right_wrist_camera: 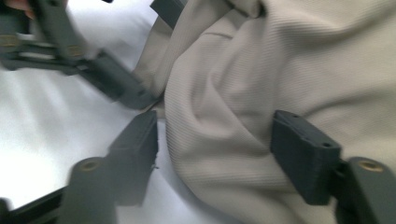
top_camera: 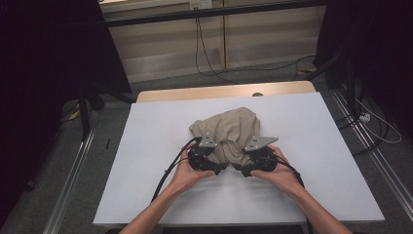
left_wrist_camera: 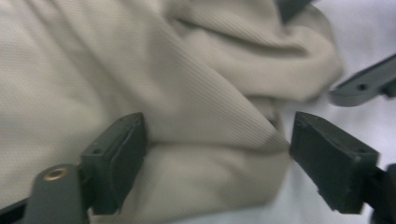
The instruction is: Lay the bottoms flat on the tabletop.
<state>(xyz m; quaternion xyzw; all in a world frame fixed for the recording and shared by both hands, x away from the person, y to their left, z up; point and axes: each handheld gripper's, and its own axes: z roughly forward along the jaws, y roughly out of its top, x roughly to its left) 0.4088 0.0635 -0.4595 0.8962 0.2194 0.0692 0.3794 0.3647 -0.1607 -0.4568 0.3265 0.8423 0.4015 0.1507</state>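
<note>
Near the middle of the white counter [top_camera: 146, 146] lies a crumpled beige cloth [top_camera: 226, 131], its near hem reaching between the released left tongs [top_camera: 210, 155] and released right tongs [top_camera: 248, 157], both equally close, neither pinching.

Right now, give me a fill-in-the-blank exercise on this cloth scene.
1. The crumpled cloth is ____ in colour.
2. It lies on a ____ table.
3. The jaws of the left hand-held gripper stand ____, with a fold of cloth between them.
4. The right hand-held gripper meets the cloth at its ____ edge in the high view.

Missing words: beige; white; open; near
</note>
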